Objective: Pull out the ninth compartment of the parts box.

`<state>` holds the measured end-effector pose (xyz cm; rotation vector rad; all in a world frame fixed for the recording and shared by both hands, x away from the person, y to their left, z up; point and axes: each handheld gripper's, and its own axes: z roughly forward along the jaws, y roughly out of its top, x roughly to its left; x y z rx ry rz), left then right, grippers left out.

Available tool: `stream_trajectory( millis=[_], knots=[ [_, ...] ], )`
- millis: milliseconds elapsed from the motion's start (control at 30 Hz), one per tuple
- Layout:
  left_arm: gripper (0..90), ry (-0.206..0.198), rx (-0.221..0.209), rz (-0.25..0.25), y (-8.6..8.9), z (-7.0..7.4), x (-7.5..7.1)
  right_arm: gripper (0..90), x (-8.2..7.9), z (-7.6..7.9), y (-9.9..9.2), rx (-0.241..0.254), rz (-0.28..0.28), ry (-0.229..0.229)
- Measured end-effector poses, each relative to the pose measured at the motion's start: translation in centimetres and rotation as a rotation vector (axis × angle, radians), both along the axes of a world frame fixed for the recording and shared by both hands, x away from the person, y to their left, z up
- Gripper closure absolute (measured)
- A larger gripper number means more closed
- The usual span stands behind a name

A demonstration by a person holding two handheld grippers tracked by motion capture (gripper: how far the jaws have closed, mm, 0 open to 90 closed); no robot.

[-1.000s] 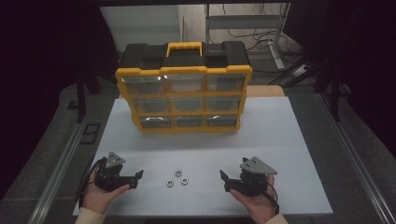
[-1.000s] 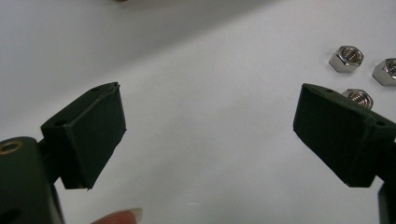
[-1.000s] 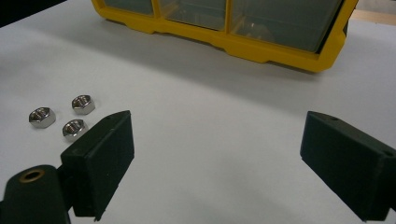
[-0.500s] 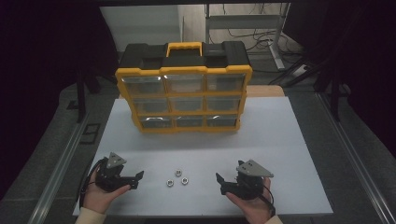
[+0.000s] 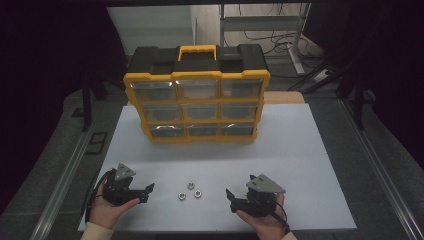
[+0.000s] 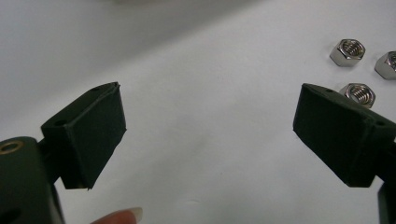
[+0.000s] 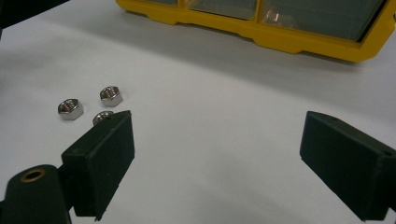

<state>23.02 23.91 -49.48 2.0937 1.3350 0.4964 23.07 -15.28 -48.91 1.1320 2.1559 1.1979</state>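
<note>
Right gripper [image 5: 231, 198], held low over the white table [image 5: 300, 165] with its jaws spread wide and empty, has slid leftward over the last second, closing on three steel nuts [image 5: 190, 190]. They lie loose in a small cluster between the two grippers, near the table's front edge. Left gripper [image 5: 146, 192] waits on their other side, jaws likewise apart, holding nothing. This looks like the start of a pick-up, probably of the nearest nut. Farther back stands a yellow drawer organizer [image 5: 196, 107], seemingly with every drawer closed.
</note>
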Motion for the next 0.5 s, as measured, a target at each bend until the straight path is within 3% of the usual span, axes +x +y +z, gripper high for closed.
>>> stream_trajectory(
  millis=[200,500],
  knots=[
    [10.0,0.001,0.002,-0.002,0.0,0.0,0.0,11.1,0.0,0.1,-0.1,-0.010,0.001,-0.003],
    [10.0,0.006,0.010,-0.006,0.0,-0.2,0.1,11.1,-0.4,-0.3,1.0,-0.186,0.048,-0.066]
  ],
)
